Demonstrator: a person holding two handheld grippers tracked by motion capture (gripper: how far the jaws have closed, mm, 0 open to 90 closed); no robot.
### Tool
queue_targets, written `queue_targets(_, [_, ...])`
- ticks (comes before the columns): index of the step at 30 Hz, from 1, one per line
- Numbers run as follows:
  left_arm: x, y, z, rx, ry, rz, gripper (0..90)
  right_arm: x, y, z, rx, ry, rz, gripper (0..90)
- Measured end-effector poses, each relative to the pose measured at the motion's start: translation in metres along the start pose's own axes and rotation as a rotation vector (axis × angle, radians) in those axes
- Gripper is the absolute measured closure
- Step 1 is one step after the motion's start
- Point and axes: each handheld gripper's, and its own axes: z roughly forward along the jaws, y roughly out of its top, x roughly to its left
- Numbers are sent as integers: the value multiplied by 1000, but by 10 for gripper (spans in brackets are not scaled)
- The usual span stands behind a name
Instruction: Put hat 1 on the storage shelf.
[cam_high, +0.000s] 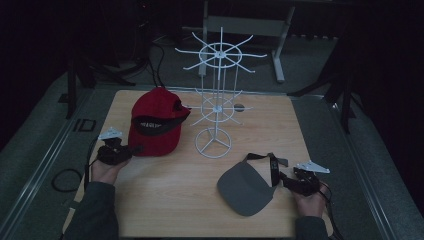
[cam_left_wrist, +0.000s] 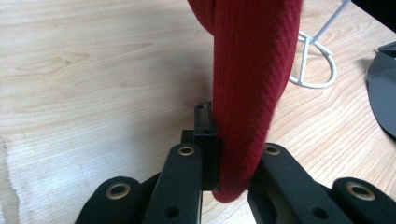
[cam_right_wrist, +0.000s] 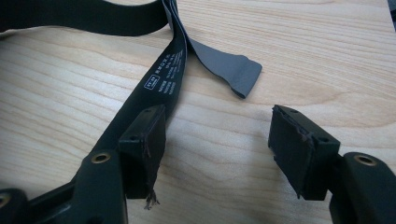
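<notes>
Both hand-held grippers are black, brass-ringed screw holes along the jaws; left hand-held gripper (cam_high: 134, 149) and right hand-held gripper (cam_high: 285, 176) each carry a grey three-cornered plate, dark grey sleeves.

Red cap (cam_high: 155, 122), grey visor (cam_high: 245, 187), white wire rack (cam_high: 216, 95), black jaws

White printed label on black visor strap (cam_right_wrist: 164, 74), lettering too small to read

A light wooden table (cam_high: 165, 200) carries three things. A red cap (cam_high: 155, 122) sits near its far left. A white wire display stand (cam_high: 214, 142) rises from a ring base at the centre. A grey visor (cam_high: 245, 187) lies flat near the front right.
</notes>
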Motion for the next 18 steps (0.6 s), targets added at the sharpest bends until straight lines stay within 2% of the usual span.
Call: queue_targets(18, [-5,14,-20,-79,46,23,861,0,0,0,0,0,0,366])
